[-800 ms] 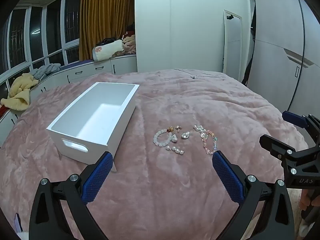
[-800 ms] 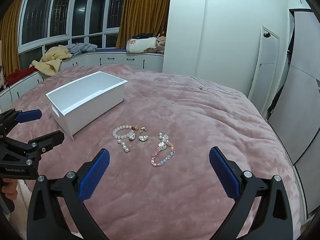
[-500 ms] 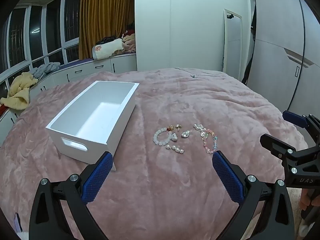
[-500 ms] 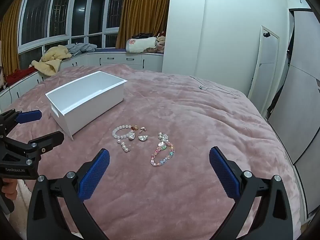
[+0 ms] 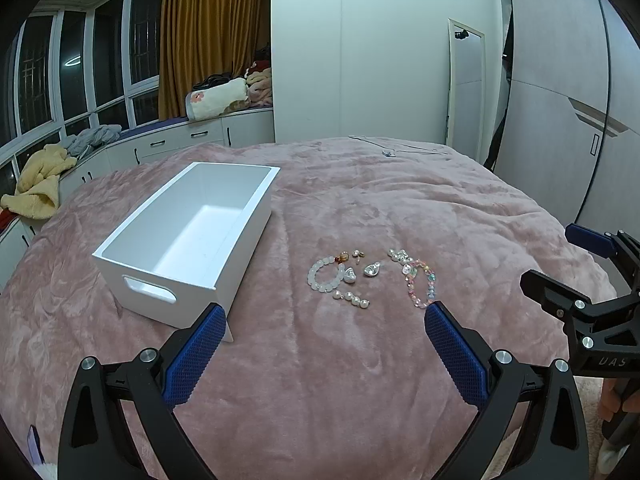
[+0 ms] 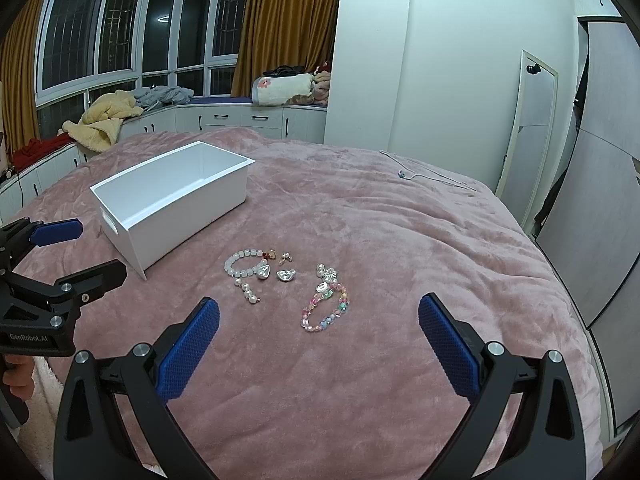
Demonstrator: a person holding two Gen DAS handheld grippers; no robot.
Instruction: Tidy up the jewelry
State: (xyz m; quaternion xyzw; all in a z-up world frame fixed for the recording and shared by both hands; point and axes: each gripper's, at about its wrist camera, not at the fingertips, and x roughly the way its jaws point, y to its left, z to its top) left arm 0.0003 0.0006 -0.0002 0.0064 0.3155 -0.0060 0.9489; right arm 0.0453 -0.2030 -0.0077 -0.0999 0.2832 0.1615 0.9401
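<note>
Several pieces of jewelry lie in a small cluster on the pink blanket: a white bead bracelet (image 5: 323, 276) (image 6: 240, 262), a short pearl strand (image 5: 352, 299) (image 6: 247, 290), two silver heart charms (image 5: 371, 269) (image 6: 286, 275), and a multicoloured bead bracelet (image 5: 420, 286) (image 6: 326, 310). An empty white box (image 5: 188, 236) (image 6: 172, 196) stands left of them. My left gripper (image 5: 320, 344) is open and empty, held short of the jewelry. My right gripper (image 6: 318, 338) is open and empty, just short of the coloured bracelet. Each gripper also shows in the other's view.
The pink blanket (image 5: 360, 380) covers a large bed. A thin white cable (image 6: 420, 174) lies at its far side. White cabinets with piled clothes (image 6: 104, 120) run under the windows at left. A wardrobe (image 5: 560, 120) stands at right.
Both views have shifted only slightly. The jewelry and box lie where they were, and both grippers stay open.
</note>
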